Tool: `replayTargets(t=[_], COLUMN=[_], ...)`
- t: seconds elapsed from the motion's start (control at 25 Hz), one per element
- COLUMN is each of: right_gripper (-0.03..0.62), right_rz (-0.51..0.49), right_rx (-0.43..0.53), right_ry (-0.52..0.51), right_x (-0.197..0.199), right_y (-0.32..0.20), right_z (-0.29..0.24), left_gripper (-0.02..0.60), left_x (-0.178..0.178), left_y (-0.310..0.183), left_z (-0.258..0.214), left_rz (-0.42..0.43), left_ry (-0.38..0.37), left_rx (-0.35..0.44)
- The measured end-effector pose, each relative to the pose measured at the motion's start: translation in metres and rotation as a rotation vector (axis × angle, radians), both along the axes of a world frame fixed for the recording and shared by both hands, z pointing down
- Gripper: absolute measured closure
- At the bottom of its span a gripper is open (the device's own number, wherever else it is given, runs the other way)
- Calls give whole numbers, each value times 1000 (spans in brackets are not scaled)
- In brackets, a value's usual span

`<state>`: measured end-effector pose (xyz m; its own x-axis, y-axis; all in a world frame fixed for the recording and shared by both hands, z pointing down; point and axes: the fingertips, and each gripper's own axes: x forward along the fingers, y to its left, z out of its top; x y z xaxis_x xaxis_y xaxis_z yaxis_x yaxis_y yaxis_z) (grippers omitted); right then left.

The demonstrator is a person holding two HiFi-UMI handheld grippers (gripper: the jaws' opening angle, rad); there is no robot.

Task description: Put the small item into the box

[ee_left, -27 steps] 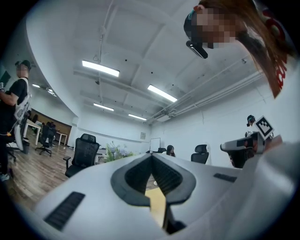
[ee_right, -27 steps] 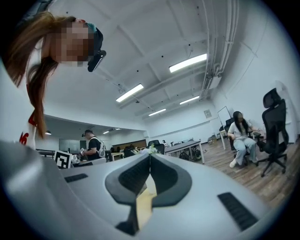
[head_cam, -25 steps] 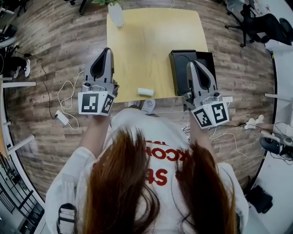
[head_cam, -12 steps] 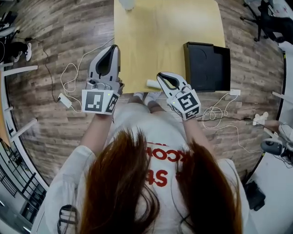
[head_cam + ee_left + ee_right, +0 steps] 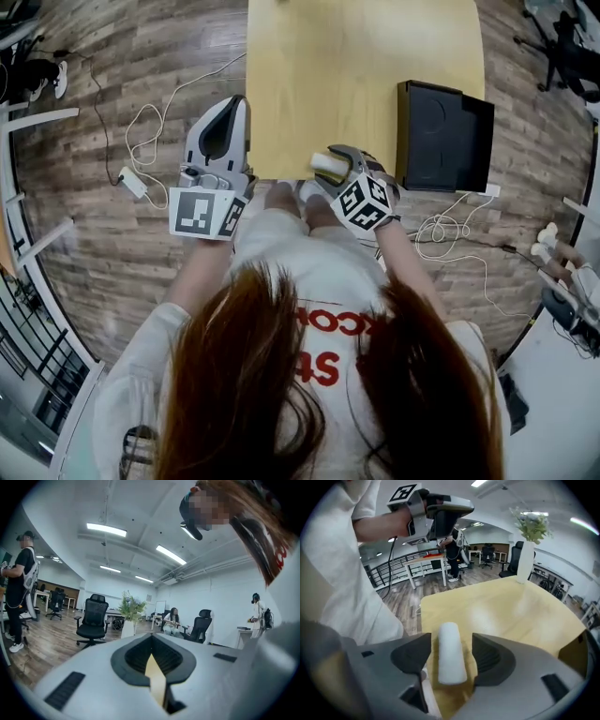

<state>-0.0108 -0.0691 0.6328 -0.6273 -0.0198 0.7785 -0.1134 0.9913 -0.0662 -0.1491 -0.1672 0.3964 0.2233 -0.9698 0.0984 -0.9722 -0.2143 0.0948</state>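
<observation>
One item [image 5: 325, 162] is straddled, ungripped, by the opening right claw [image 5: 450, 648] at the counter's [image 5: 356, 75] near edge; the left claw [image 5: 152, 660] is pressed together, empty. If nudged, the item could be rolled off.

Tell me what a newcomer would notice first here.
A small white roll lies at the near edge of the yellow table, between the jaws of the right gripper, which are opening and do not touch it. Further right, an open black box sits at the table's right side.
</observation>
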Motion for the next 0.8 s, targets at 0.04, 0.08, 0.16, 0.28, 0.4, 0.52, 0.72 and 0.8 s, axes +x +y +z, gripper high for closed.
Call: replayTargets(t=[0.04, 0.08, 0.16, 0.28, 0.4, 0.52, 0.72, 0.8], right_gripper=[330, 329, 327, 343, 446, 451, 453, 453], right_rz=[-26, -47, -64, -55, -48, -3, 156, 231], right_rx=[16, 25, 26, 23, 32, 14, 18, 36], right_ry=[17, 32, 51, 63, 59, 11, -151, -234], right_x=[-1, -1, -3, -2, -1, -5, -10, -9], right_y=[2, 3, 5, 4, 2, -3, -35, -54], right_z=[3, 6, 11, 14, 10, -2, -53, -82], left_gripper=[575, 575, 575, 575, 575, 575, 575, 575], left_x=[-1, -2, -4, -7, -10, -13, -12, -11], left_y=[1, 3, 5, 8, 9, 8, -1, -7], left_z=[1, 2, 4, 5, 2, -4, -21, -31], left_rz=[-6, -12, -22, -31, -40, -41, -33, -29], left_ry=[0, -2, -5, -10, -15, -19, -27, -33], left_rx=[-3, -6, -10, -13, -6, 13, 54, 78])
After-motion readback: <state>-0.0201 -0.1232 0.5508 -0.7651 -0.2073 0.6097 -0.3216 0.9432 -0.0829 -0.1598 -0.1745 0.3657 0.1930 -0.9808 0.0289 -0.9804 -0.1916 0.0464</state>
